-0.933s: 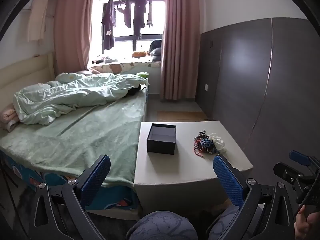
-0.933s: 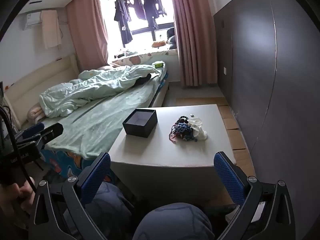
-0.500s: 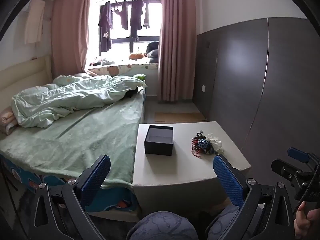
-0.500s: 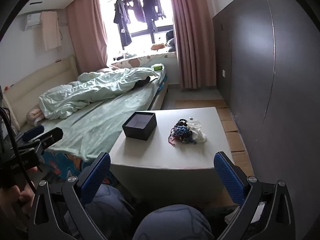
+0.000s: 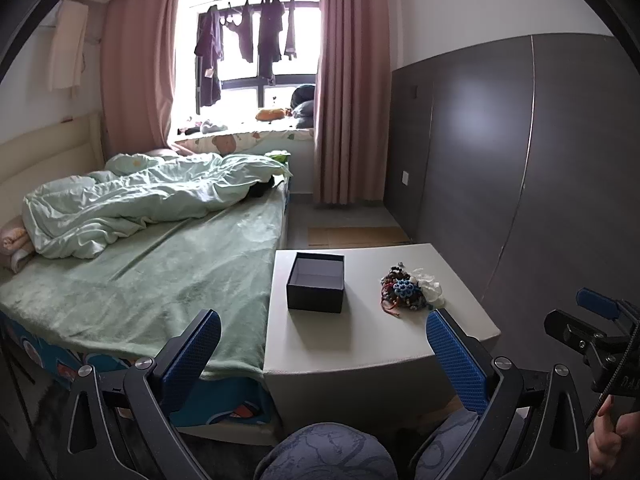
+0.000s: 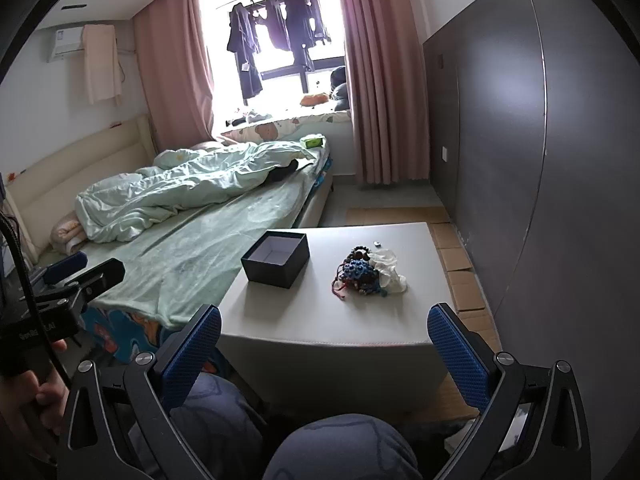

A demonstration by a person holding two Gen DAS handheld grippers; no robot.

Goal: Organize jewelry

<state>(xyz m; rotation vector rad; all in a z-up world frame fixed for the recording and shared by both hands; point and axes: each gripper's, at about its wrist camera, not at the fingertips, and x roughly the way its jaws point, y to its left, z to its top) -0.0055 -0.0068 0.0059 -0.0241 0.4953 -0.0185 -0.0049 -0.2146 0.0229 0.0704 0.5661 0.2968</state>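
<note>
A pile of beaded jewelry (image 5: 403, 291) (image 6: 358, 275) lies on a white low table (image 5: 360, 336) (image 6: 320, 316), with a white cloth (image 5: 430, 285) (image 6: 386, 268) beside it. An open, empty black box (image 5: 316, 287) (image 6: 276, 258) stands left of the pile. My left gripper (image 5: 324, 352) is open and empty, held back from the table's near edge. My right gripper (image 6: 324, 350) is open and empty, also short of the table. Each gripper shows at the edge of the other's view, the right one (image 5: 592, 328) and the left one (image 6: 76, 276).
A bed (image 5: 140, 280) (image 6: 200, 232) with a green sheet and rumpled duvet stands against the table's left side. A dark wall panel (image 5: 520, 180) runs along the right. My knees (image 5: 324, 456) (image 6: 340, 448) are below the grippers. Cardboard (image 6: 456, 264) lies on the floor.
Both grippers have drifted slightly, so the table and box sit a little differently in view. Both stay open and empty.
</note>
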